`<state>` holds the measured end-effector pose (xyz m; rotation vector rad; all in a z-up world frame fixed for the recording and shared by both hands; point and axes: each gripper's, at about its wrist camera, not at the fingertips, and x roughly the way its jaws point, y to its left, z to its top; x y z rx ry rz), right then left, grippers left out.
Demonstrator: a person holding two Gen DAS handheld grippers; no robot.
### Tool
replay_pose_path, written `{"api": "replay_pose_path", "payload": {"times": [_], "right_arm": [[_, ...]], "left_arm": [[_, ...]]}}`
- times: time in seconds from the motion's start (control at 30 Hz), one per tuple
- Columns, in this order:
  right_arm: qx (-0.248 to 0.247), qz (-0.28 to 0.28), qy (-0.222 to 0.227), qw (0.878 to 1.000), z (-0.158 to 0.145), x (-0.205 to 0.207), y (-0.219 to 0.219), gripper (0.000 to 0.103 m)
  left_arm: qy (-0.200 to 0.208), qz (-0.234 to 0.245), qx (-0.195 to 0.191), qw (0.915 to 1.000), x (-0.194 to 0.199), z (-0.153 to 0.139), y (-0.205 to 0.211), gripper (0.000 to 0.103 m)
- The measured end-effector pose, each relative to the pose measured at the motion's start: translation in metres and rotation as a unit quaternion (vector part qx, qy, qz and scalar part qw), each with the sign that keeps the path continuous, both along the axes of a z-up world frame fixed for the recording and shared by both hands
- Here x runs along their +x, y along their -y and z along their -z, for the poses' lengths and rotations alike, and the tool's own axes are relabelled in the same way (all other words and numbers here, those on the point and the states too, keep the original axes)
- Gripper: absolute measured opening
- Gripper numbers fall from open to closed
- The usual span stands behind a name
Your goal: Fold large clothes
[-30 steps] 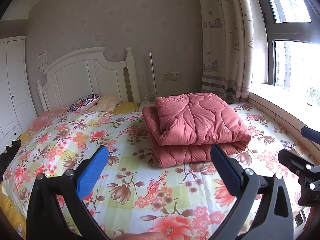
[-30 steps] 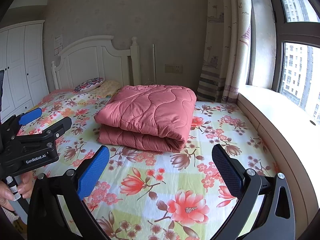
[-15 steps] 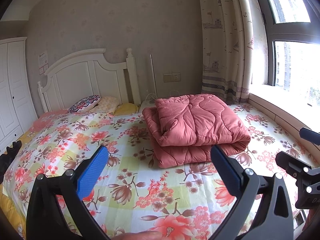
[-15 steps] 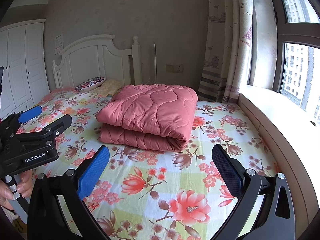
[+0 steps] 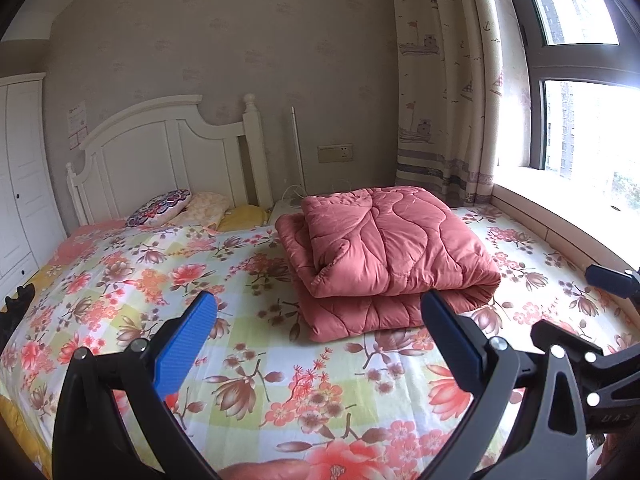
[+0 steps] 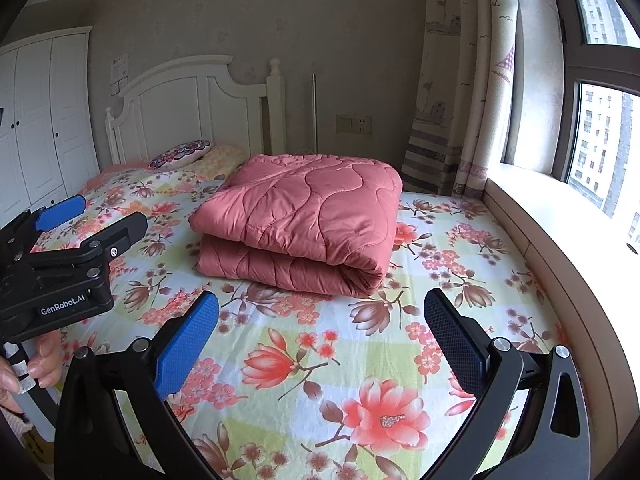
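A salmon-pink quilted comforter (image 5: 384, 252) (image 6: 304, 220) lies folded in a thick stack on the floral bed sheet (image 5: 256, 376) (image 6: 320, 364), toward the window side of the bed. My left gripper (image 5: 318, 340) hovers open over the sheet, well short of the comforter, nothing between its blue pads. My right gripper (image 6: 322, 338) is likewise open and empty, in front of the comforter's rounded fold. Each gripper shows at the edge of the other's view.
White headboard (image 5: 168, 160) and pillows (image 5: 160, 210) at the far end. A wardrobe (image 6: 36, 120) stands left, a curtain (image 5: 444, 92) and window ledge (image 6: 560, 224) right. A hand (image 6: 28, 364) holds the left gripper's handle.
Both views have shifted slightly; the comforter sits a touch lower in the frames. Both grippers stay open and nothing on the bed has moved.
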<state>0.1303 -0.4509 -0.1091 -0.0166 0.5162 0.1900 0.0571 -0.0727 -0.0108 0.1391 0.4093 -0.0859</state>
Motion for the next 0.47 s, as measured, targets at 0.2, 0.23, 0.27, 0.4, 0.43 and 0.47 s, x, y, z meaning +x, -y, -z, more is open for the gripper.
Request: {"api": "replay_pose_path", "payload": {"times": [0.2,0.23,0.27,0.4,0.43,0.47], "right_arm": [[0.014,0.010,-0.019,1.000,0.000,0.026,0.001,0.099],[0.016,0.013,-0.021,1.000,0.000,0.030,0.003,0.099],[0.017,0.017,-0.022,0.999,-0.001,0.036,0.007,0.099],[0.009,0.061,-0.044,0.997,-0.003,0.071,0.054,0.099],[0.001,0.081,-0.050,0.995,-0.006,0.081,0.074,0.099],[-0.006,0.102,-0.054,0.993,-0.008,0.089,0.094,0.099]], "left_arm": [[-0.016,0.019,-0.016,0.9996,0.027,0.002,-0.009,0.101],[-0.030,0.020,-0.024,0.9991,0.038,0.004,-0.015,0.101],[-0.043,0.016,-0.027,0.9986,0.048,0.007,-0.022,0.101],[-0.061,-0.028,-0.022,0.9975,0.095,0.014,-0.079,0.101],[-0.066,-0.055,-0.022,0.9960,0.115,0.015,-0.112,0.101],[-0.071,-0.073,-0.021,0.9946,0.127,0.015,-0.135,0.101]]}}
